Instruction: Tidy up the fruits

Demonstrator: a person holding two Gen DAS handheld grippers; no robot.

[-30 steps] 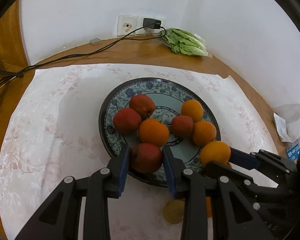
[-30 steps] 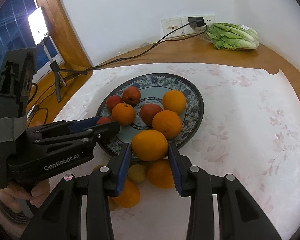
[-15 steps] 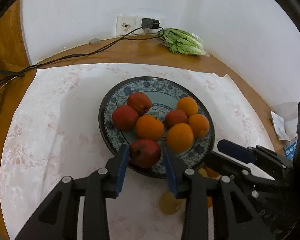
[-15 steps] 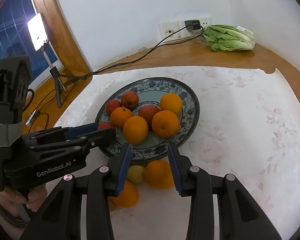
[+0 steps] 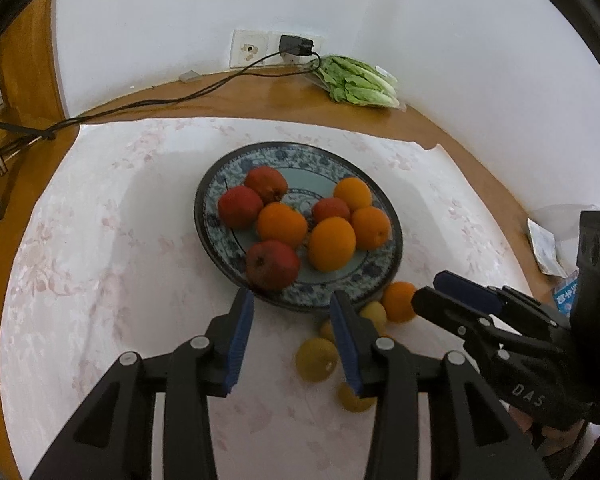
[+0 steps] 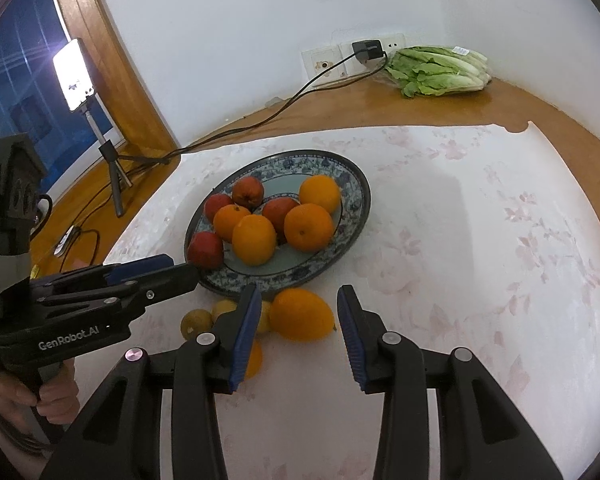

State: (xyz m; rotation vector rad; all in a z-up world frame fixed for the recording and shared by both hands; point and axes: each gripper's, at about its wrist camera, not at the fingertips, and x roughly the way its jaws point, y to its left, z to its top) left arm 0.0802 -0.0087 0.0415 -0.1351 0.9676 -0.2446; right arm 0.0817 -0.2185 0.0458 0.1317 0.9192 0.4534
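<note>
Left wrist view: plate (image 5: 394,258) holds four oranges (image 5: 332,244), four apples (image 5: 273,264).

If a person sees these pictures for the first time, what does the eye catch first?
First, the blue patterned plate in the middle of the pale flowered cloth, filled with oranges and red fruits. Next, the few fruits still on the cloth by its near rim, such as a large orange, and both grippers empty in front.

Four red apples (image 5: 272,263) and four oranges (image 5: 332,243) are clustered on the blue patterned plate (image 5: 388,264); more oranges (image 6: 301,313) and yellowish fruits (image 5: 316,359) are scattered just beside its near rim.
</note>
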